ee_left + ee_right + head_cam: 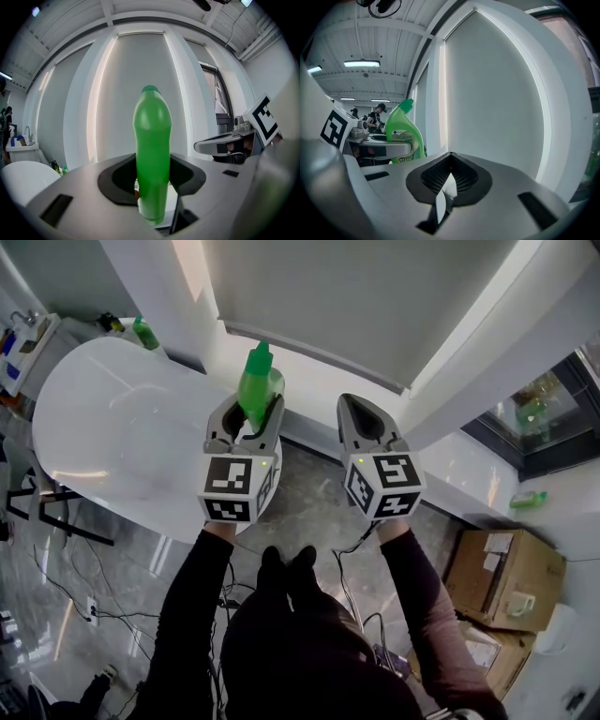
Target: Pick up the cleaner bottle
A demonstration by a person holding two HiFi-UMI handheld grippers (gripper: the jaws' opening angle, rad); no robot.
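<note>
White blind (136, 61) behind cleaner bottle (151, 140); label (401, 133) illegible

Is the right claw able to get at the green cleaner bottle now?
Probably yes: the cleaner bottle, held in the left claw, is beside the shut right claw, with nothing between them.

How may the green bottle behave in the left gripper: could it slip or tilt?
The bottle looks like smooth, glossy plastic, so it might slip. Most of it stands above the fingers of the left gripper, so it could tilt. Its angled neck probably puts some weight off centre.
</note>
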